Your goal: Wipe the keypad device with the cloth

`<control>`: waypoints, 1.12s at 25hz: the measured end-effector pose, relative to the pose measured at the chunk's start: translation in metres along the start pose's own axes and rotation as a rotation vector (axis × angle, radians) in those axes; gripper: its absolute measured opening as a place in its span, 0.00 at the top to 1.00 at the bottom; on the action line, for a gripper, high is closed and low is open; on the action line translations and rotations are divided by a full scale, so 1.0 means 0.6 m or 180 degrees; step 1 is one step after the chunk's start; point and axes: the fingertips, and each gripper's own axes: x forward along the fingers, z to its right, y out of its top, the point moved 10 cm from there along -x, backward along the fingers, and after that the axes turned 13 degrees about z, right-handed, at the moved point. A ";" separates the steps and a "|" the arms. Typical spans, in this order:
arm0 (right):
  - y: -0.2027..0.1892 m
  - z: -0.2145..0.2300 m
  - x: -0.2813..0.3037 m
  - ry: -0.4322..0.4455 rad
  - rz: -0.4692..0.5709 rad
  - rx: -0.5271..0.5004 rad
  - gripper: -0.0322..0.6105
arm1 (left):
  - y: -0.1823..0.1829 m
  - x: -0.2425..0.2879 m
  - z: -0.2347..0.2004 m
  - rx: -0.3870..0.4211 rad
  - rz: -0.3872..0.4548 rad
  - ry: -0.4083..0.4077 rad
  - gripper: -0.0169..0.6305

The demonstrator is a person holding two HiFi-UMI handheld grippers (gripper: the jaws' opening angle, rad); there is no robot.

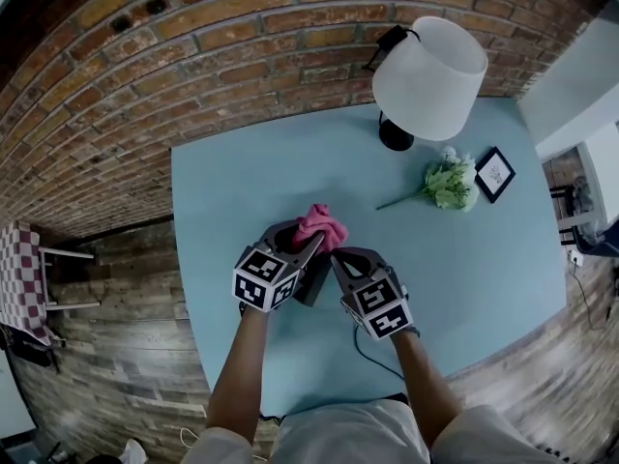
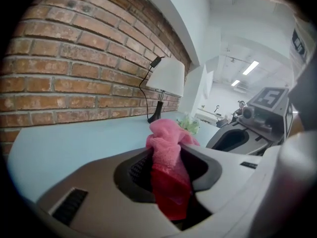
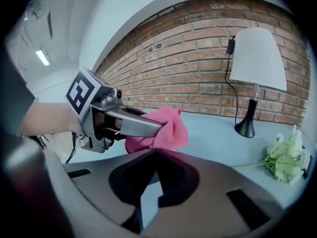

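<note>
We judge the wipe to be at its very start or barely under way; the left gripper (image 1: 314,242) has its jaws clenched on the pink cloth (image 1: 321,225), which bunches out past the tips, and its own view shows the fabric pinched deep in the gap; the right gripper (image 1: 340,259) is closed too, and its view shows a dark slab filling the space between the jaws, which we take for the keypad device (image 1: 311,283); from the head view that device sits at the table's near middle, toward six o'clock, between the two grippers and just below the cloth, with a dark cable (image 1: 372,351) trailing off toward five o'clock; the cloth is touching or just over its top edge, we cannot tell which, and no keys are visible, so we cannot say how much has been wiped; most of the passes look left to do; there are no containers on the blue table (image 1: 484,259), only a lamp (image 1: 428,77) at one o'clock, a flower sprig (image 1: 450,184) and a small picture frame (image 1: 494,173) near two o'clock, all well apart from the work
</note>
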 end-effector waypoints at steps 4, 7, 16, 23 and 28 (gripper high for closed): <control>-0.002 -0.004 0.004 -0.0004 -0.0026 0.0047 0.91 | -0.013 -0.001 -0.018 -0.0008 -0.0106 0.0083 0.71; -0.005 -0.008 0.004 -0.0046 -0.0016 0.0016 0.91 | -0.025 -0.006 -0.033 0.0101 -0.0254 0.0196 0.71; -0.010 -0.008 0.004 -0.0118 0.0010 0.0057 0.91 | -0.056 -0.014 -0.070 -0.0104 -0.0348 0.0396 0.72; -0.008 -0.009 0.005 -0.0111 -0.0016 0.0018 0.91 | -0.078 -0.021 -0.098 -0.0213 -0.0420 0.0554 0.72; -0.006 -0.012 0.007 -0.0144 -0.0065 -0.0018 0.91 | -0.083 -0.024 -0.102 0.0024 -0.0572 0.0683 0.72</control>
